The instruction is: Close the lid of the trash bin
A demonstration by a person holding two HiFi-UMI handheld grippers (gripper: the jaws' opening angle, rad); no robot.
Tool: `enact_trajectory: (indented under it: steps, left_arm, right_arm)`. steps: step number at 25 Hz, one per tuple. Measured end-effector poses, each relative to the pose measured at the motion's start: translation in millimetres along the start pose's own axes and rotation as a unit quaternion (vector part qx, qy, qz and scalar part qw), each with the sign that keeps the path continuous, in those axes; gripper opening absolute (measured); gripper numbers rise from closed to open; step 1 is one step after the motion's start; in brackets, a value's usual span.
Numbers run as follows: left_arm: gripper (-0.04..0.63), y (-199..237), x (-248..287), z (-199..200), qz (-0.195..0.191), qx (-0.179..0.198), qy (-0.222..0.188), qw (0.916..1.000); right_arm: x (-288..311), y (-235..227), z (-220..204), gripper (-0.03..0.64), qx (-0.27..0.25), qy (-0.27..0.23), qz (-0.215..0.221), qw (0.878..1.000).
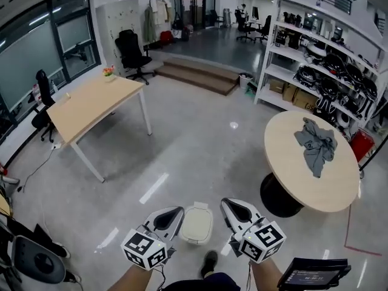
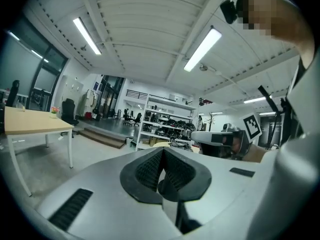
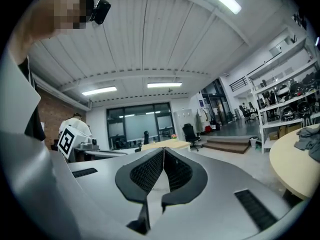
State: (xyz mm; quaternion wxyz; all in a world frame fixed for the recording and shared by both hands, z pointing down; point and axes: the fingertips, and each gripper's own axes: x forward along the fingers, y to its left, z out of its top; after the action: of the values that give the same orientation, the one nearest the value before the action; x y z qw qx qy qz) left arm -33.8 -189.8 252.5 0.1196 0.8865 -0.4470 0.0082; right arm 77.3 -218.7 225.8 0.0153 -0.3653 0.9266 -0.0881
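Glossy grey floor [image 1: 200, 144] holds the white trash bin [image 1: 197, 224] between left claw [image 1: 176, 214] and right claw [image 1: 229, 205], both clenched empty and pointing forward; an off-centre press could likely tip or skid the light bin.

Trash bin [image 1: 197, 224]: smooth off-white plastic, faint sheen on the lid.
Left gripper [image 2: 162, 151] and right gripper [image 3: 163, 151]: smooth matt grey plastic shells. Pads [image 3: 146, 172]: black, finely ribbed, rubber-like, dull.
Floor [image 1: 200, 132]: polished grey, high gloss, mirroring the ceiling lights in bright streaks.
Rectangular table [image 1: 91, 105]: pale wood-look top, matt, even; legs white, painted finish.
Round table [image 1: 291, 162]: pale wood-look top, matt; pedestal base black, slight shine.
Cloth [image 1: 316, 143]: grey fabric, soft, creased, no gloss.
Shelving [image 1: 285, 53]: white painted frame, smooth, apparently metal.
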Motion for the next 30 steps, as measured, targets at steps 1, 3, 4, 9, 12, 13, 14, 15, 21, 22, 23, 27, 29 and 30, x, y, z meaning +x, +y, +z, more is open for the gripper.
enact_trajectory:
  steps: [1,3,4,9,12,13,14,15,21,22,23,27,29,30]
  left_arm:
    - [-0.006,-6,-16,-2,-0.005,0.002,-0.004,1.0]
    - [-0.006,-17,-47,-9,-0.011,0.009,-0.005,0.9999]
    - [-0.006,-23,-62,-15,-0.013,0.01,-0.002,0.9999]
    - [-0.006,-53,-132,-35,-0.032,0.011,-0.006,0.9994]
    - [-0.006,-72,-166,-34,-0.046,0.005,-0.009,0.9989]
    - [-0.006,-79,-175,-32,-0.05,0.008,-0.011,0.9987]
    - [-0.006,-85,-183,-29,-0.052,0.015,-0.013,0.9985]
    - [-0.006,-91,-191,-26,-0.053,0.022,-0.016,0.9982]
    - [-0.006,-131,-240,-24,-0.031,0.036,-0.033,0.9983]
    - [-0.006,-140,-247,-27,-0.024,0.035,-0.033,0.9986]
    - [-0.006,-150,-253,-31,-0.016,0.034,-0.031,0.9988]
    - [-0.006,-201,-276,-58,0.01,0.018,-0.018,0.9996]
    - [-0.006,-231,-290,-76,0.019,0.007,-0.008,0.9998]
    - [-0.006,-243,-299,-85,0.022,0.004,-0.004,0.9997]
  right_arm:
    - [-7,15,-3,0.011,-0.002,0.0,-0.004,1.0]
    - [-23,44,-12,0.011,0.0,0.002,-0.016,1.0]
    - [-33,58,-19,0.011,0.005,0.006,-0.022,1.0]
    - [-72,128,-42,0.011,0.002,0.024,-0.039,0.999]
    - [-95,161,-41,0.011,0.003,0.025,-0.052,0.998]
    - [-103,170,-39,0.011,-0.001,0.024,-0.054,0.998]
    - [-110,178,-36,0.011,-0.007,0.022,-0.055,0.998]
    - [-118,185,-34,0.011,-0.012,0.02,-0.056,0.998]
    - [-169,218,-34,0.011,-0.023,0.001,-0.049,0.999]
    - [-181,224,-35,0.011,-0.023,0.0,-0.045,0.999]
    - [-194,230,-37,0.011,-0.023,-0.001,-0.04,0.999]
    - [-258,248,-50,0.011,-0.016,0.003,-0.027,1.0]
    - [-292,257,-58,0.011,-0.017,0.009,-0.026,0.999]
    - [-307,262,-63,0.011,-0.017,0.013,-0.029,0.999]
